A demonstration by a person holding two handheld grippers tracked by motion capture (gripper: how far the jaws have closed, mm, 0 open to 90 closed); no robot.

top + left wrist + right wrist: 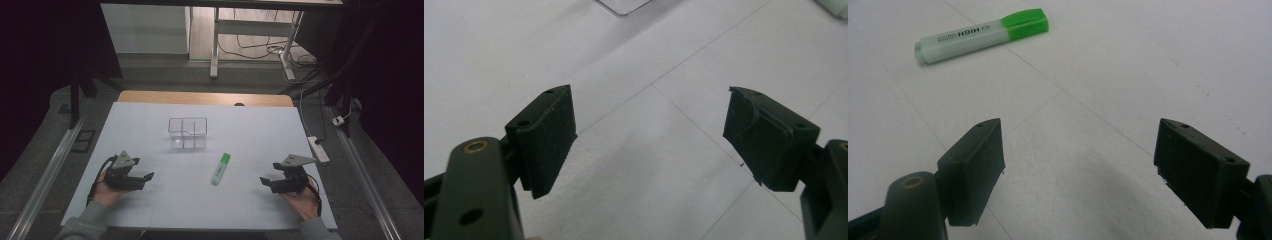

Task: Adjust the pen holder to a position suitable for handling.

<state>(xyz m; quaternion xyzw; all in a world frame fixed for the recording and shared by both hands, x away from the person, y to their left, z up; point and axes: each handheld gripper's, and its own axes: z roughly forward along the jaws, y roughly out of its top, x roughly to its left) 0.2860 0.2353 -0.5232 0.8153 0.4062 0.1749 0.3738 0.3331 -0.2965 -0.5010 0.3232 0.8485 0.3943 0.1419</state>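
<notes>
The tabletop point(150, 130) was covered by a white sheet with faint seam lines, and a strip of wood showed along its far edge. Beyond it stood the legs of another desk with cables on the floor, and a white power strip point(318, 148) lay off the right edge.

Toward the far middle of the tabletop stood a clear plastic box point(187, 133), which seemed to be split into compartments, though its see-through walls made that hard to judge. Nearer the person and a little to the right lay a highlighter point(220, 168) with a pale body and a green cap, flat on the sheet, its cap end pointing away. It was apart from the box.

The left gripper point(144, 178) rested low at the near left, held in the person's left hand point(106, 192), its jaws spread wide with nothing between them. The right gripper point(266, 181) sat at the near right in the right hand point(301, 201), jaws likewise wide apart and empty. The highlighter lay between the two, closer to the right one and well clear of both.
</notes>
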